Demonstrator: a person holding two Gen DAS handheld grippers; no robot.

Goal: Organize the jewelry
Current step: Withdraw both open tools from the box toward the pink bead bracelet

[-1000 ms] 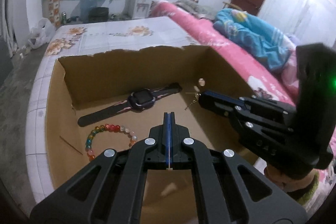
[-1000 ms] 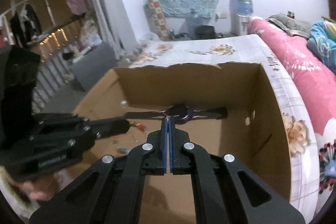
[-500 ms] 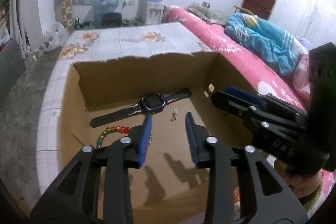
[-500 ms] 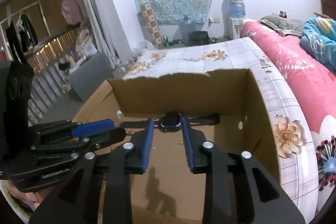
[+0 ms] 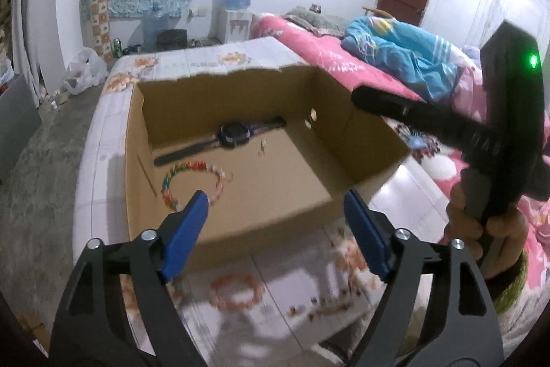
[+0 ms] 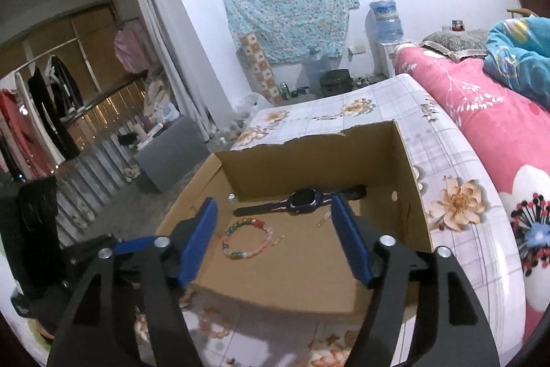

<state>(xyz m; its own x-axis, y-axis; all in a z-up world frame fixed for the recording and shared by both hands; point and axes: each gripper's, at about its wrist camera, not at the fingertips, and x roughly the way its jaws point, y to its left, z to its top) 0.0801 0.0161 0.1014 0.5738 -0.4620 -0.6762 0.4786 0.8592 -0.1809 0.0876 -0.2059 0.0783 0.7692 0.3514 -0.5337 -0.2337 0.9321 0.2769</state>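
Box (image 5: 361, 157): plain brown corrugated cardboard, matt, far rim torn ragged. Watch (image 5: 233, 135) inside, by the far wall: dark strap looks like matt rubber or plastic, face glossy. Bead bracelet (image 5: 192, 177) nearer the front of the box: shiny multicolour beads, glass or plastic, cannot tell. Left gripper (image 5: 275, 205) and right gripper (image 6: 275, 226): matt black plastic arms, bright metal screw heads, smooth blue pads (image 5: 187, 227). Table cover (image 6: 457, 205) under the box: glossy floral sheet, looks like vinyl. Bedspread (image 6: 481, 112) right of the box: pink printed cloth.
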